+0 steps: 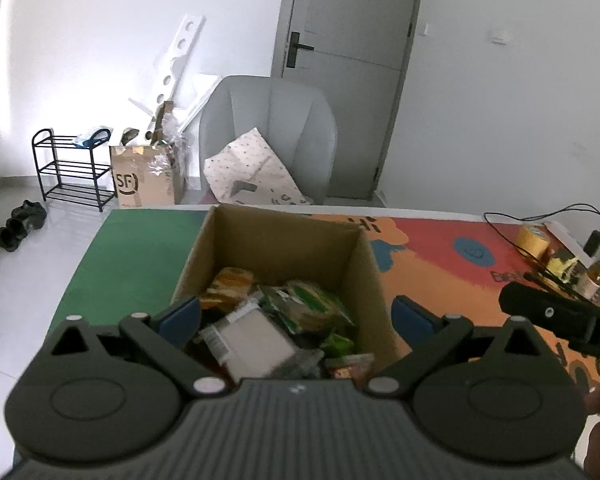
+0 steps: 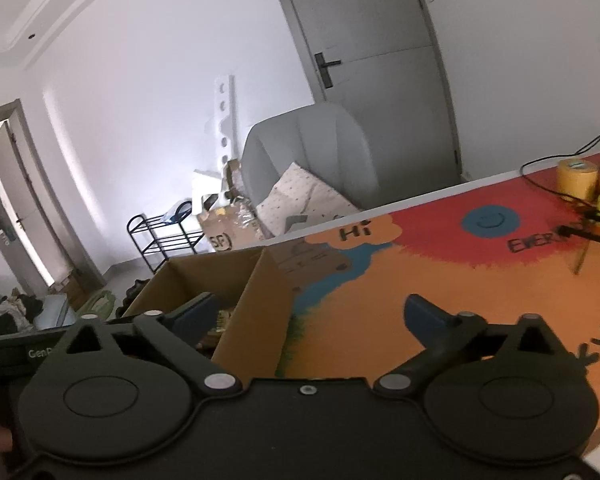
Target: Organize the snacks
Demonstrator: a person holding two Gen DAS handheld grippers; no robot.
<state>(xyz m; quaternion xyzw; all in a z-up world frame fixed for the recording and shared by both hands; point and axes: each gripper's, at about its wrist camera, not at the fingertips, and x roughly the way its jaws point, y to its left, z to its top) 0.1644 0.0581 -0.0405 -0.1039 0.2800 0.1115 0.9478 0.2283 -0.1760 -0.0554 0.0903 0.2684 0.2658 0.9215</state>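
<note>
Both black tongs, left (image 1: 296,314) and right (image 2: 314,312), gape wide and empty; snack packets (image 1: 284,316) lie dropped inside brown cardboard box (image 1: 364,256).

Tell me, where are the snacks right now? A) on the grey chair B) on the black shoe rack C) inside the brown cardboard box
C, the snack packets lie piled inside the open cardboard box on the colourful table mat.
</note>
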